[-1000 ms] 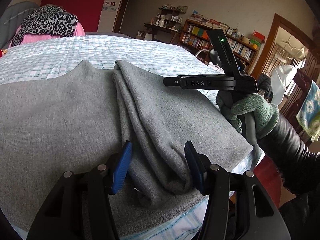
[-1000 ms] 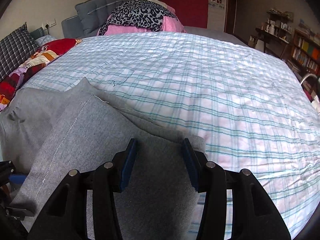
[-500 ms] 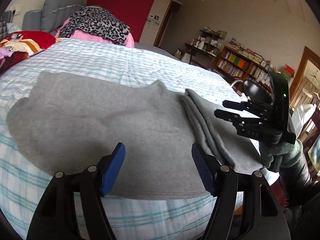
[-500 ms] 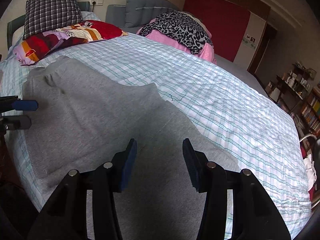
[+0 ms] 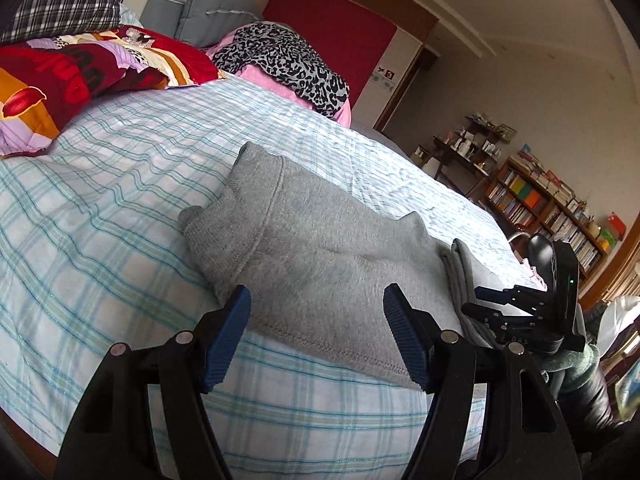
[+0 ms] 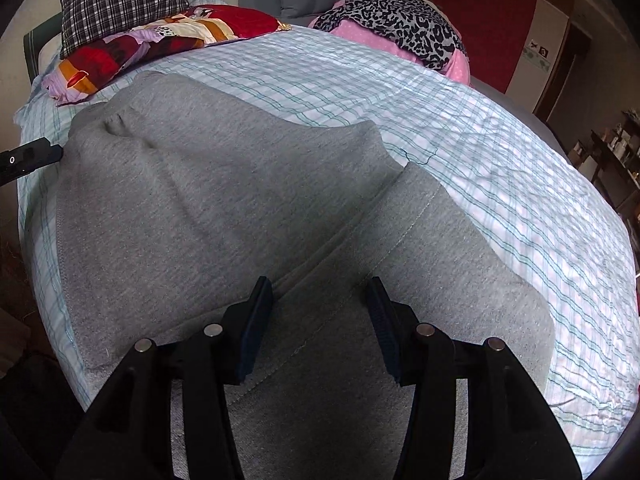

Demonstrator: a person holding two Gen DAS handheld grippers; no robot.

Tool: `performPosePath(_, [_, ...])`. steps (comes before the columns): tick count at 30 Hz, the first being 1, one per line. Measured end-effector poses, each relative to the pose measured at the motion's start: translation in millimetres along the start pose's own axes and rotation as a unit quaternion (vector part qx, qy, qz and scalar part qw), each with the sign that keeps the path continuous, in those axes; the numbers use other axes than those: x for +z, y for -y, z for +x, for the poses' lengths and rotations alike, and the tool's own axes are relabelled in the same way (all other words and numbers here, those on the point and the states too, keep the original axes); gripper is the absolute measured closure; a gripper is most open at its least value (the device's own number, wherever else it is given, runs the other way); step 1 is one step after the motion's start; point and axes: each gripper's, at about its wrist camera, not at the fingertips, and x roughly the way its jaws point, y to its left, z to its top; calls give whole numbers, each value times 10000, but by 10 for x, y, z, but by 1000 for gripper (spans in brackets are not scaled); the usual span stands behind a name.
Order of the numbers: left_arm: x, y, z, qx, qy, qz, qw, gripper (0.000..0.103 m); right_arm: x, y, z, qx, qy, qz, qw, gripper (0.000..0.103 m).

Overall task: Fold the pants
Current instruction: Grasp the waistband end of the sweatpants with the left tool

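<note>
Grey sweatpants (image 5: 320, 248) lie flat on the checked bed sheet, waistband at the far left end, with a folded leg layer on the right. They fill the right wrist view (image 6: 224, 200), the folded leg (image 6: 432, 256) lying over the lower right. My left gripper (image 5: 316, 336) is open and empty, hovering over the near hem of the waist end. My right gripper (image 6: 320, 320) is open and empty, just above the folded leg. The right gripper also shows in the left wrist view (image 5: 520, 312), at the pants' right end.
The bed (image 5: 100, 240) has a light blue checked sheet. Patterned red pillows (image 5: 80, 80), a plaid pillow (image 6: 120, 0) and a leopard-print cloth on pink (image 6: 404, 20) lie at its head. Bookshelves (image 5: 540, 208) stand along the far wall.
My left gripper has let go of the leg fold and swung left toward the waist end. My right gripper has pulled back, showing the whole pants. Both stay open.
</note>
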Motion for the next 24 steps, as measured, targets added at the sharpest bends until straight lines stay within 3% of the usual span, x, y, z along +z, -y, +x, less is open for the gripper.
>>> performPosePath(8, [32, -172, -63, 125, 203, -361, 9991, 34, -19, -7, 22, -99, 63, 55, 9999, 47])
performPosePath(14, [82, -355, 184, 199, -116, -731, 9971, 34, -23, 1, 27, -112, 117, 103, 9998, 47])
performPosePath(21, [228, -424, 408, 100, -156, -913, 9957, 34, -40, 0, 22, -100, 173, 144, 9997, 47])
performPosePath(24, [261, -414, 487, 107, -144, -926, 9955, 41, -45, 7, 19, -82, 198, 171, 9996, 47])
